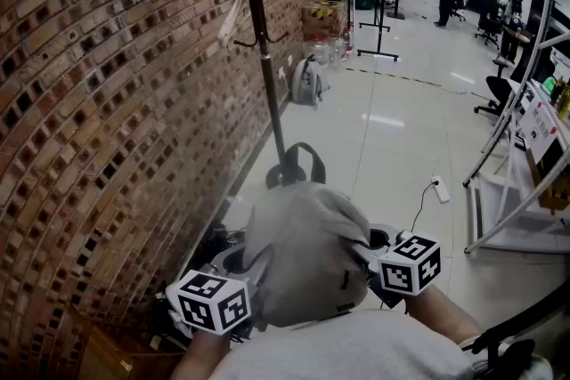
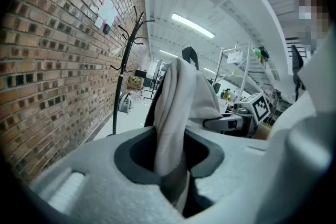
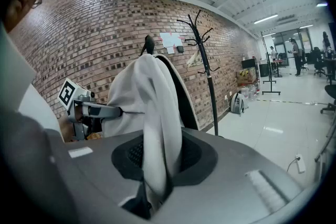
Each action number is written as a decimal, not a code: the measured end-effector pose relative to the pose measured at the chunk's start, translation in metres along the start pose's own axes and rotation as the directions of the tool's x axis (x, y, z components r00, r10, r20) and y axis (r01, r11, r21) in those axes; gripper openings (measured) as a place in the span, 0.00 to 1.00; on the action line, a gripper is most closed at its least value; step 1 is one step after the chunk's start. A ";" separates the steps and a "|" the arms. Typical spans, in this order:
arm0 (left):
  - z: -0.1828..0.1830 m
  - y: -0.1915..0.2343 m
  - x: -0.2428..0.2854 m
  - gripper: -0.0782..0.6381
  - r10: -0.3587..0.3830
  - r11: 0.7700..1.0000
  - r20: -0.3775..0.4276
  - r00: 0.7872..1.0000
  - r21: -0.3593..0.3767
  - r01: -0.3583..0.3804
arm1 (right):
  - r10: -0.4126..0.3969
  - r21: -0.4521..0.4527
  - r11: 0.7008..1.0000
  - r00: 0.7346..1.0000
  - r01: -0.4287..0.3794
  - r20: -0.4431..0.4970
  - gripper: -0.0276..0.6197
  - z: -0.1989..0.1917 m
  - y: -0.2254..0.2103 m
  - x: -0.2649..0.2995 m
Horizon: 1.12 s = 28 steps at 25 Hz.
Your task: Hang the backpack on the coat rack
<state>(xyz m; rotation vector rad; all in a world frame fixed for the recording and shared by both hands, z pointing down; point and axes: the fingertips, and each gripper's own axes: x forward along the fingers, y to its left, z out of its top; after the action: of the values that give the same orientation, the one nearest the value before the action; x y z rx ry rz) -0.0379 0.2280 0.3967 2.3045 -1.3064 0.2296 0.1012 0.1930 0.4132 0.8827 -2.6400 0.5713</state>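
While the left gripper pinched a fold of the grey backpack, it hung between the 2 grippers, apart from the coat rack by the brick wall; the right gripper pinched its other side.

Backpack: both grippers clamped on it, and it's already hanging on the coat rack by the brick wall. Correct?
Not hanging. The backpack is held in front of the person, short of the coat rack by the brick wall; the head view shows the gap. The rest holds: the left gripper and right gripper are both clamped on its fabric.
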 end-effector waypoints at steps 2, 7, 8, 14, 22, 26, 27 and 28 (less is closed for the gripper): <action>0.006 0.005 0.019 0.24 0.007 1.000 -0.001 1.000 -0.004 -0.007 | 0.010 0.001 1.000 1.000 -0.010 -0.004 0.14 0.006 -0.019 0.008; 0.030 0.022 0.070 0.24 0.022 1.000 0.007 1.000 -0.002 -0.022 | 0.027 -0.005 1.000 1.000 -0.027 -0.001 0.14 0.028 -0.070 0.032; 0.036 0.027 0.082 0.24 0.028 1.000 0.006 1.000 -0.006 -0.028 | 0.032 -0.007 0.999 0.999 -0.032 -0.004 0.14 0.034 -0.081 0.038; 0.070 0.044 0.146 0.24 0.068 0.998 0.010 0.998 -0.012 -0.068 | 0.060 -0.017 0.998 0.998 -0.060 0.004 0.14 0.067 -0.141 0.064; 0.110 0.057 0.194 0.24 0.082 0.996 0.032 0.996 -0.017 -0.082 | 0.066 -0.034 0.997 0.998 -0.066 0.018 0.14 0.108 -0.193 0.083; 0.120 0.069 0.214 0.24 0.076 0.997 0.030 0.997 -0.022 -0.076 | 0.063 -0.028 0.998 0.998 -0.063 0.011 0.14 0.119 -0.213 0.098; 0.121 0.074 0.219 0.24 0.072 0.997 0.026 0.997 -0.022 -0.072 | 0.063 -0.026 0.998 0.998 -0.063 0.006 0.14 0.120 -0.217 0.103; 0.123 0.080 0.224 0.24 0.067 0.998 0.023 0.998 -0.023 -0.066 | 0.062 -0.023 0.998 0.998 -0.062 0.003 0.14 0.120 -0.221 0.108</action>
<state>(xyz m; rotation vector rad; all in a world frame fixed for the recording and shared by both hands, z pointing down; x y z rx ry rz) 0.0031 -0.0361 0.3981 2.2541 -1.3919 0.2096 0.1381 -0.0782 0.4109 0.7978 -2.6799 0.5534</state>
